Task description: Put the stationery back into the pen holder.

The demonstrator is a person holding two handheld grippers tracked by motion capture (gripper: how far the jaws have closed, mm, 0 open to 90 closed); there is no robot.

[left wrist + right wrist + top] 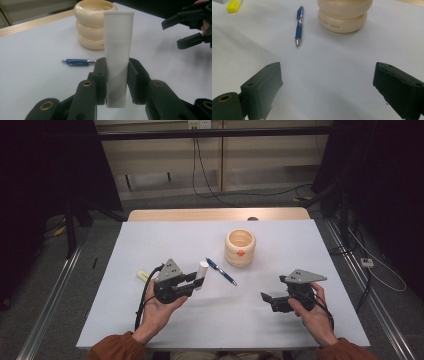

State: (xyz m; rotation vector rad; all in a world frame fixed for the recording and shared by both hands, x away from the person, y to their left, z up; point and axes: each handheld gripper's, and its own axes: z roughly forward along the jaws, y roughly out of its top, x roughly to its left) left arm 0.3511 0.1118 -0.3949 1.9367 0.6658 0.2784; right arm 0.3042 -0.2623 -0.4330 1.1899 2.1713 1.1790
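Left gripper (117, 75) jaws clamping upright white tube (118, 47), seemingly lifted

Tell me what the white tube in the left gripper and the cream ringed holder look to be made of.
White tube: probably matte plastic, smooth, with a cap seam. Cream holder: possibly glossy plastic or glazed ceramic, soft highlights on stacked rings.

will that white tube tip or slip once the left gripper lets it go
The white tube is tall and narrow, so it probably tips easily. Its smooth round side may slip or roll. The left gripper grips it low, so the top could sway.
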